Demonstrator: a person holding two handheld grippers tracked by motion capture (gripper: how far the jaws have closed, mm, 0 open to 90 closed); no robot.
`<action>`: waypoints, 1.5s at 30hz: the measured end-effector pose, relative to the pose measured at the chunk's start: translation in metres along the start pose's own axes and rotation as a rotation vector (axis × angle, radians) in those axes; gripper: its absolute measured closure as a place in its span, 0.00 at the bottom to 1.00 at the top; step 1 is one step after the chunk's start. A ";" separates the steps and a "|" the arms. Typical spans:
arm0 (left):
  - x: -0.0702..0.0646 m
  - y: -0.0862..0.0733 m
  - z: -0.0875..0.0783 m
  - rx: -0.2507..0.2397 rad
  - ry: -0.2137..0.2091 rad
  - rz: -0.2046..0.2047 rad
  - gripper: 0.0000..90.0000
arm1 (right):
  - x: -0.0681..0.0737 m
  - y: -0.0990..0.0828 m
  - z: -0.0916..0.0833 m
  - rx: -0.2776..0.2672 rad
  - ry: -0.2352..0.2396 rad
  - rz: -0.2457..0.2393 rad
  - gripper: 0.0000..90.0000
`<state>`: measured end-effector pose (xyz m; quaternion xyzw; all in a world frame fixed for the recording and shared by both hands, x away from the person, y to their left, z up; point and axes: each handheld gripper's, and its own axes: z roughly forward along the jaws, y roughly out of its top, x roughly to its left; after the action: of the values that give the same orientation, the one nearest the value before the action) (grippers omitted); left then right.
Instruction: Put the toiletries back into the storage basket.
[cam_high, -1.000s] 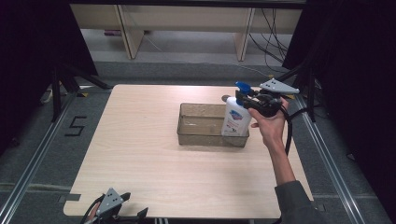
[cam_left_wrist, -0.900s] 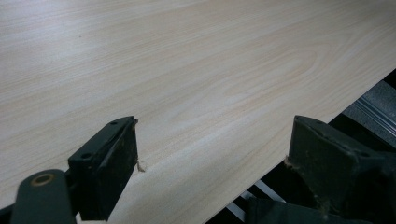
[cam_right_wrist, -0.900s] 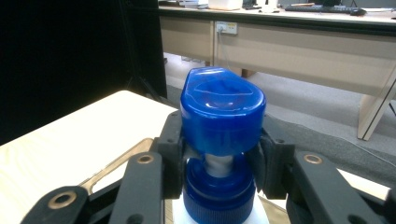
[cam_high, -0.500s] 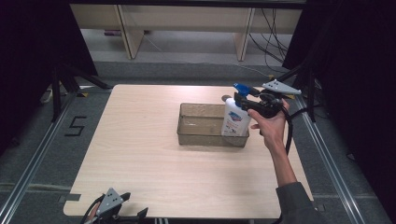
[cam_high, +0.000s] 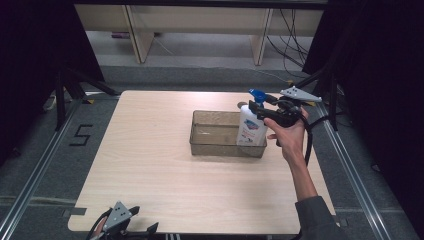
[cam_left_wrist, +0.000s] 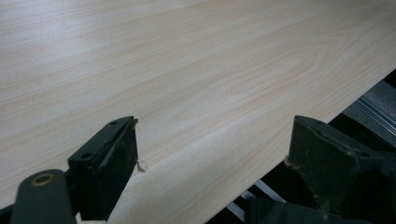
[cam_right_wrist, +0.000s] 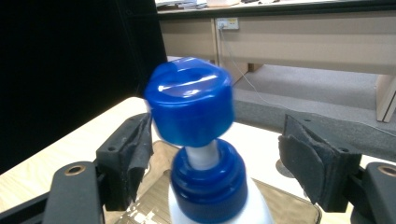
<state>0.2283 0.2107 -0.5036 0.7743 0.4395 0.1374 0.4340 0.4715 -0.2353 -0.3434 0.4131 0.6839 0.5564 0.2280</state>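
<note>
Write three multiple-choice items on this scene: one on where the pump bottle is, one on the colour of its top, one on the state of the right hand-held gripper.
1. Where does the white pump bottle stand?
A. in the right end of the clear bin
B. on the bare table left of the bin
C. on the floor

2. What colour is the pump head?
A. red
B. blue
C. green

3. How is the right hand-held gripper?
A. shut on the bin's rim
B. lying on the table
C. open, its jaws either side of the pump head

Key: 1 A, the high view shows the bottle inside the bin's right end. 2 B, the right gripper view shows a blue head and collar. 3 C, a gap shows between the right-hand jaw and the pump.
</note>
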 end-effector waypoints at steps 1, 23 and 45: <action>0.000 0.000 0.000 0.000 0.000 0.000 0.17 | 0.000 0.000 0.000 -0.001 -0.001 0.000 0.29; 0.000 0.000 0.000 0.004 0.003 0.001 0.17 | 0.005 -0.006 -0.021 -0.010 -0.003 -0.015 0.26; 0.000 0.000 0.000 0.002 0.003 0.001 0.17 | 0.017 -0.013 -0.046 -0.013 -0.022 -0.044 0.26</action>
<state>0.2282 0.2107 -0.5036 0.7746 0.4400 0.1385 0.4326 0.4230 -0.2483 -0.3402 0.4026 0.6867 0.5511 0.2503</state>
